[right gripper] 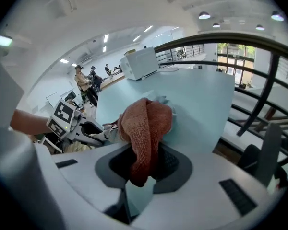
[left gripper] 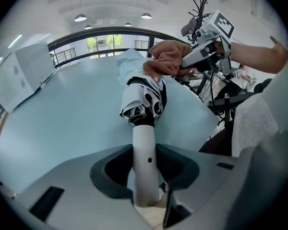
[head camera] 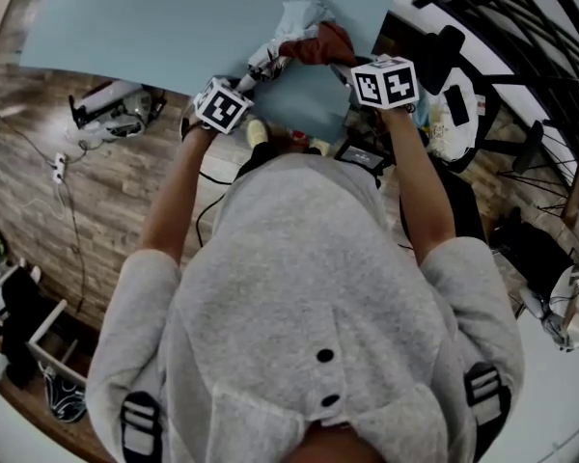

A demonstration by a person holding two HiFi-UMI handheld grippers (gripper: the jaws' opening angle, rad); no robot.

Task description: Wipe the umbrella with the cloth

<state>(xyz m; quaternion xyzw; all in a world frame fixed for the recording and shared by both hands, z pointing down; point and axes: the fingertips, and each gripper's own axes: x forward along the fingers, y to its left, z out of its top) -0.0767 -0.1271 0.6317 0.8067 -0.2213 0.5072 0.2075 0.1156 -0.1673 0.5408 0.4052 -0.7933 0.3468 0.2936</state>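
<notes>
Left gripper (left gripper: 145, 171): jaws closed on the white handle (left gripper: 145, 147) of the folded umbrella (left gripper: 144, 128). The handle stands up through the centre of the left gripper view, with the canopy (left gripper: 145, 97) bunched just above it in black-and-white folds.

Right gripper (right gripper: 143, 169): jaws clamped on the rust-brown cloth (right gripper: 145, 128), which rises out of them as a thick fold at frame centre.

In the left gripper view the cloth sits on the upper end of the canopy, upper centre-right of frame, with the right gripper reaching in from the right. It looks like contact, but the head view is too small there to confirm.

Head view: both grippers are at top centre, over the near edge of the pale blue surface (head camera: 154, 17), with umbrella and cloth between them.

A white box (right gripper: 139, 63) sits on the far part of the surface, upper centre of the right gripper view.
</notes>
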